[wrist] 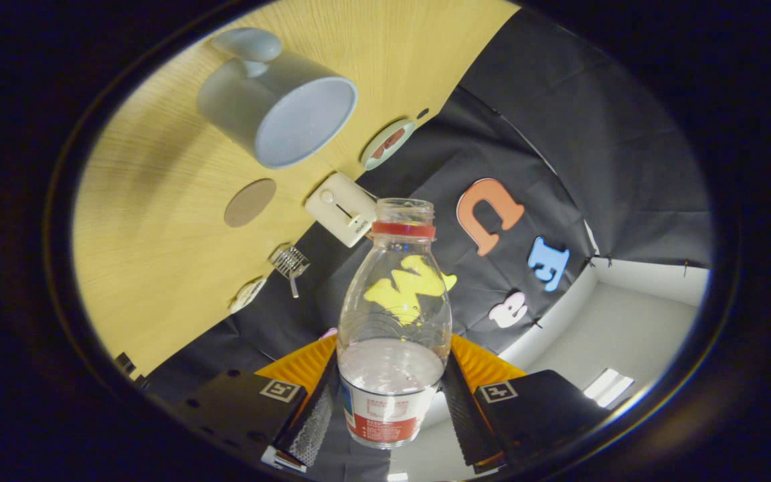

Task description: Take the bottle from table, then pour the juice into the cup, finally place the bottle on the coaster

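gripper [389, 402] clenched on bottle [392, 321], both fingers pressing its lower body; bottle uncapped, liquid pooled low, held clear of table [158, 268]; view rolled, probably tilting toward pour; cup [278, 100] well beyond the fingers; coaster [249, 202] near cup, bare for later.

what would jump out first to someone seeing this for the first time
The clear, uncapped bottle, clamped between the hand-held gripper fingers and partly filled with liquid. Beyond it the whole scene is rolled sideways, with a grey cup on the yellow table and a round coaster nearer the fingers.
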Available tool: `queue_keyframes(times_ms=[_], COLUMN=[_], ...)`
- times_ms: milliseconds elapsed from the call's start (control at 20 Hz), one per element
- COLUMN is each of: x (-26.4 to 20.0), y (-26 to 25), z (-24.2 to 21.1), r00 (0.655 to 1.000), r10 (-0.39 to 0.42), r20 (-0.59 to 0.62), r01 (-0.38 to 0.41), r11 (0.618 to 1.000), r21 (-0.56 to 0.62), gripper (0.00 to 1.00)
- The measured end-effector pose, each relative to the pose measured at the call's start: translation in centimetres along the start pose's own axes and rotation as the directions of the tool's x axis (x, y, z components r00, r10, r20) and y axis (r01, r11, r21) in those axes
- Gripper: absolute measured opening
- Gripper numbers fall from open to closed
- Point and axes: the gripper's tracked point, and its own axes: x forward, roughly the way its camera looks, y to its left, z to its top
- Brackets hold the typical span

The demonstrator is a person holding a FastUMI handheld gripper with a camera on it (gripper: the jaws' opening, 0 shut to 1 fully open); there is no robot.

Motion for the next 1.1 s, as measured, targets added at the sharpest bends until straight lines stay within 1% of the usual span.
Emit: queue_keyframes(times_ms=[250, 500, 650, 750, 900, 1100], x=[-0.1, -0.7, -1.4, -1.6, -1.8, -1.8], y=[-1.2, -2.7, -3.8, -3.5, -2.8, -1.9], z=[-0.1, 0.0, 0.0, -0.3, -1.0, -1.8], r00=[0.999, 0.992, 0.983, 0.981, 0.984, 0.986], r10=[-0.054, -0.124, -0.183, -0.196, -0.178, -0.163], r20=[-0.003, 0.004, 0.003, -0.001, -0.015, -0.022], r01=[0.054, 0.124, 0.183, 0.196, 0.177, 0.165], r11=[0.997, 0.989, 0.979, 0.977, 0.983, 0.984], r21=[-0.056, -0.077, -0.092, -0.090, -0.056, 0.067], gripper=[0.82, 0.81, 0.81, 0.81, 0.81, 0.81])
